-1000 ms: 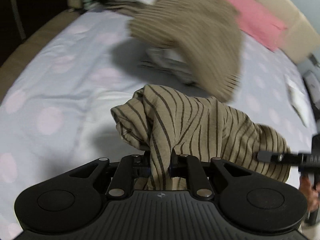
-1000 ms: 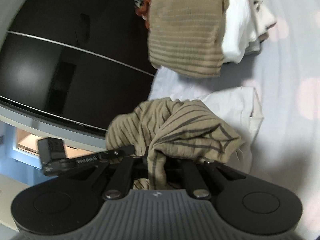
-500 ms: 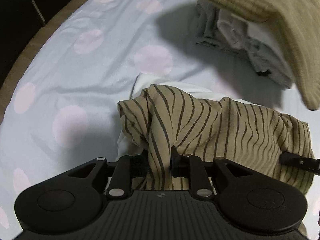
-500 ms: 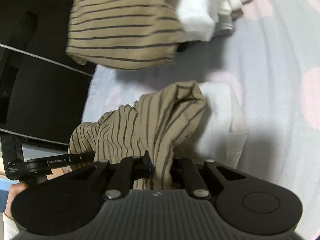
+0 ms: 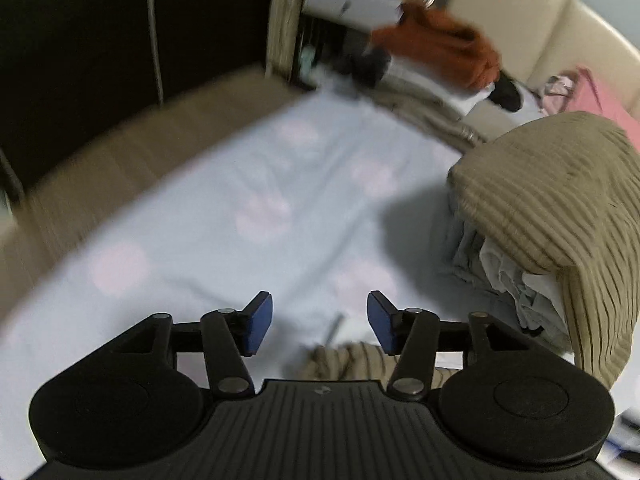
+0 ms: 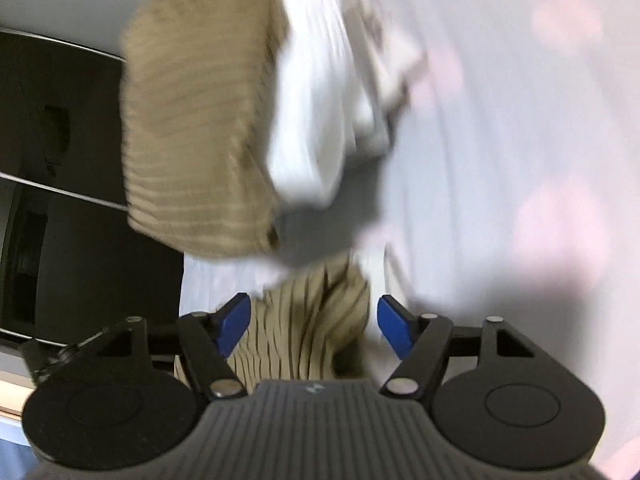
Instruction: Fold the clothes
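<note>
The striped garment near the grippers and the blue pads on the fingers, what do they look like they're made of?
Striped garment: soft, thin woven or knit fabric, probably cotton-like, matte; it bunches into loose folds. Blue pads: seemingly rubber or soft plastic, smooth, matte, on black finger arms; blur leaves it open.

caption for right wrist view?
Right gripper opening over the striped garment on the bed.

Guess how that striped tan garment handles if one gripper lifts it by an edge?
Probably floppy: the striped tan garment lies bunched in soft folds between the opening right gripper pads. Likely light, thin cloth. It would drape and unfold, not hold shape.
</note>
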